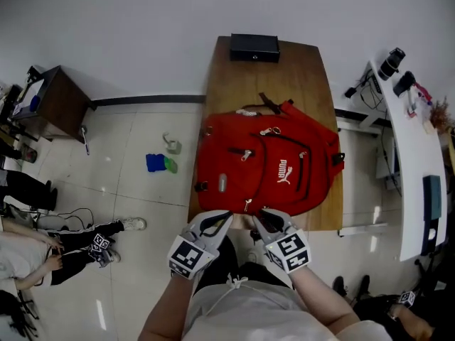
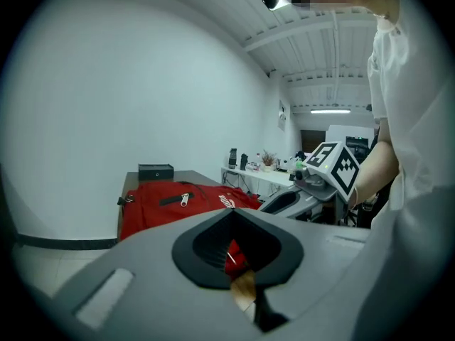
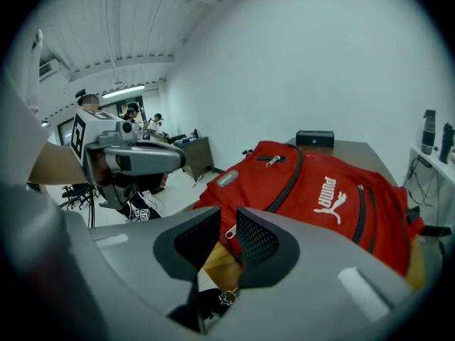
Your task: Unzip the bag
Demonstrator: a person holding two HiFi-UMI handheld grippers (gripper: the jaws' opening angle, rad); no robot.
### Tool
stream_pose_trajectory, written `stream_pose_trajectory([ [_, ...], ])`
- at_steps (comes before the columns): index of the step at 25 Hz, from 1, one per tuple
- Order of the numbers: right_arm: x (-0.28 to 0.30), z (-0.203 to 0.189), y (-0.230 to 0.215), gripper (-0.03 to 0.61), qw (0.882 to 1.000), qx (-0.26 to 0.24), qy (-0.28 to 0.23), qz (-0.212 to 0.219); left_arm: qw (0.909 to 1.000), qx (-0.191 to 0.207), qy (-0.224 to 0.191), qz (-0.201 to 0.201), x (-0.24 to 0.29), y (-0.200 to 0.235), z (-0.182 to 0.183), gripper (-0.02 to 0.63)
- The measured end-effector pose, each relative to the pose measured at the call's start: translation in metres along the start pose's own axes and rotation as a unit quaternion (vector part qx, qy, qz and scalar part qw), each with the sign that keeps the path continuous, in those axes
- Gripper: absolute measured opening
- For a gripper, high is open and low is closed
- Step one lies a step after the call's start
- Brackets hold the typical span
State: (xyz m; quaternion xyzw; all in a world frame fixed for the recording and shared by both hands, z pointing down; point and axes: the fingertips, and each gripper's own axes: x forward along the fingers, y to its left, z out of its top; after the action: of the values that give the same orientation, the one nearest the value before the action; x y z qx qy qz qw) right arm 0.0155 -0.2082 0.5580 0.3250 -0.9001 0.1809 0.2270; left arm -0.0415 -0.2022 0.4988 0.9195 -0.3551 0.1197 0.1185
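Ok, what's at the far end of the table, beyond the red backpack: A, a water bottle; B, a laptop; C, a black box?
C: a black box sits on the table at its far edge, past the red backpack.

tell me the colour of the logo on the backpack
White logo; clearest in the right gripper view.

The near half of the desk [image 1: 306, 77] is filled by the red backpack [image 1: 266, 165]. A bare strip is left between it and the black box [image 1: 254, 47] at the far edge. Open floor [image 1: 135, 133] is found to the left.
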Motion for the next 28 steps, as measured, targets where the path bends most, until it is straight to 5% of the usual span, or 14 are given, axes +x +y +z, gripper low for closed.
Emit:
stream_pose_trajectory([
  [13, 0.077, -0.054, -0.005, 0.160, 0.994, 0.014, 0.113, -0.004, 0.9991, -0.004, 0.041, -0.011, 0.071, 0.042, -0.052, -0.002],
  [21, 0.073, -0.052, -0.021, 0.039, 0.993, 0.033, 0.112, -0.021, 0.9962, -0.020, 0.084, 0.004, 0.091, 0.037, -0.069, -0.002],
  [28, 0.059, -0.054, -0.028, 0.035, 0.990, 0.038, 0.135, 0.016, 0.9882, -0.031, 0.148, 0.025, 0.100, 0.038, -0.084, 0.006],
])
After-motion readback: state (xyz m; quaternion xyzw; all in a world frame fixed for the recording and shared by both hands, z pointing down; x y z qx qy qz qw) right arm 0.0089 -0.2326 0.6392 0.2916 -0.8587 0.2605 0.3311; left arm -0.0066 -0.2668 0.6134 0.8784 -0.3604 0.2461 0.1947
